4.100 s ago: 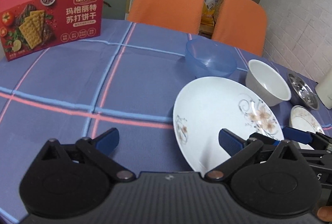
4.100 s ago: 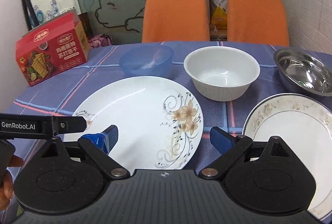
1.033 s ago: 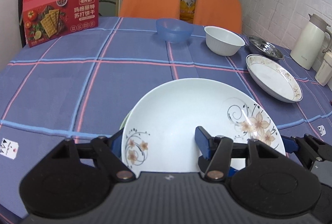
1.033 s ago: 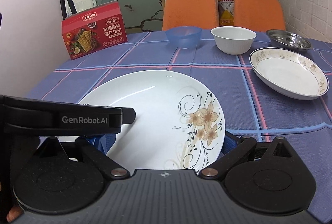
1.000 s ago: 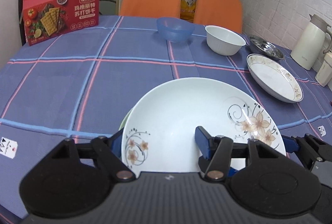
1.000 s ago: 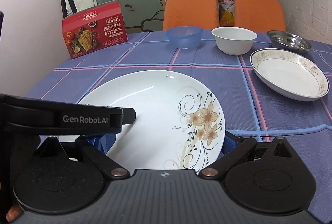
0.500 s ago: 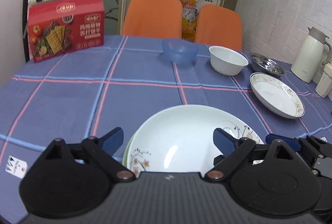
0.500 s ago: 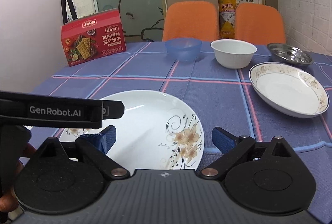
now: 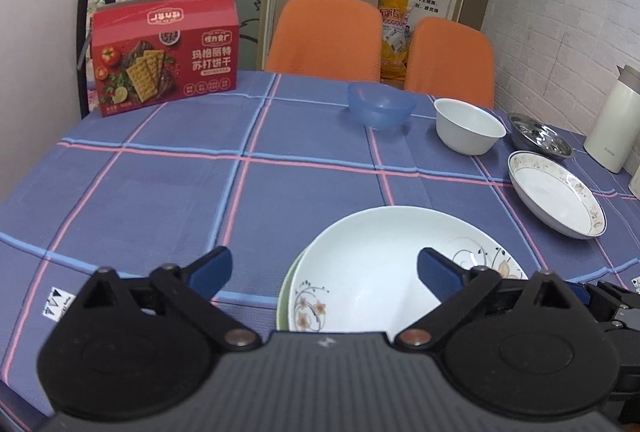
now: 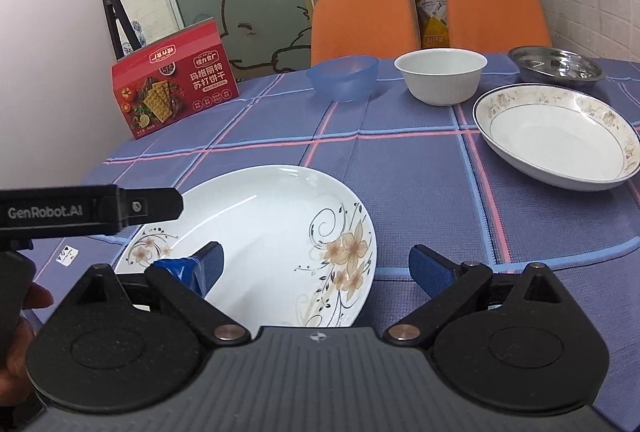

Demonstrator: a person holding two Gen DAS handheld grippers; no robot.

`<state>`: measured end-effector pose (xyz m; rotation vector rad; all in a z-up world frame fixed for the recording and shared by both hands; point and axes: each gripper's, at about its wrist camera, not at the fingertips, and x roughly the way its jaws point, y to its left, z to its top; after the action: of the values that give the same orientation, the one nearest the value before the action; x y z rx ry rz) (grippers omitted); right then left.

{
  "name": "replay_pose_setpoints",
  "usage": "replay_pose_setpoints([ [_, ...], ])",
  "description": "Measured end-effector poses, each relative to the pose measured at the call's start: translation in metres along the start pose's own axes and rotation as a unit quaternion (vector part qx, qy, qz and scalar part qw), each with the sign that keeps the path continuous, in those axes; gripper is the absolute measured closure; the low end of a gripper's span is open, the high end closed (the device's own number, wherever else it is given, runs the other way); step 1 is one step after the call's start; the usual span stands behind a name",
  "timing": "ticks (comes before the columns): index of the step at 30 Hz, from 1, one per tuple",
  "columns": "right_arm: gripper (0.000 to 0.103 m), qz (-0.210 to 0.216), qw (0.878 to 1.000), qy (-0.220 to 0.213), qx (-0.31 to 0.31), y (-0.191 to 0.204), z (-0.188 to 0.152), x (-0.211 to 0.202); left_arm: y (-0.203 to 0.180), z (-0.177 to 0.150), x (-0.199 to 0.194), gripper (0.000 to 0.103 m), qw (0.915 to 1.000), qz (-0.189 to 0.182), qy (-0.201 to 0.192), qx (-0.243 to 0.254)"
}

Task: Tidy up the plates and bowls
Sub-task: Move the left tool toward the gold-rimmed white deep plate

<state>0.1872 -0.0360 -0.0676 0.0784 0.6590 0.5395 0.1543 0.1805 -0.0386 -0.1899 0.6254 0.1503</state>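
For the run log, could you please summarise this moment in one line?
left tool: open | right tool: open | flowered plate: released, on green plate

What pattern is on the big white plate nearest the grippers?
The plate carries tan flowers with dark curling vines, clearest in the right wrist view.

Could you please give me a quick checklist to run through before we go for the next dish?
1. Left gripper open and off the floral plate: ok.
2. Right gripper open, nothing held: ok.
3. Floral plate seated on the green-rimmed plate beneath: ok, though offset.
4. Rimmed deep plate free of neighbours: ok.
5. Path across the tablecloth to it clear: ok.
6. Stack's distance from the table edge: cannot tell.
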Motion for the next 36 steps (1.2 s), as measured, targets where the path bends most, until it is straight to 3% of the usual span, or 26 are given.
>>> replay_pose_setpoints([
  [12,0.016,0.028,0.999,0.002,0.026,-0.008,0.001,0.000,0.000,0.005,-0.008,0.002,0.9998,0.016,0.000,-0.008],
  [26,0.016,0.022,0.994,0.002,0.104,-0.047,0.008,-0.016,-0.031,0.006,-0.009,0.002,0.9995,0.022,0.009,0.019],
  [32,0.016,0.003,0.995,-0.001,0.101,-0.064,0.006,-0.028,-0.055,0.007,-0.006,0.002,0.9990,0.010,0.010,0.042],
  [36,0.016,-0.030,0.994,-0.023,0.107,-0.086,0.003,-0.051,-0.078,0.009,0.001,0.002,0.9983,-0.020,0.016,0.051],
])
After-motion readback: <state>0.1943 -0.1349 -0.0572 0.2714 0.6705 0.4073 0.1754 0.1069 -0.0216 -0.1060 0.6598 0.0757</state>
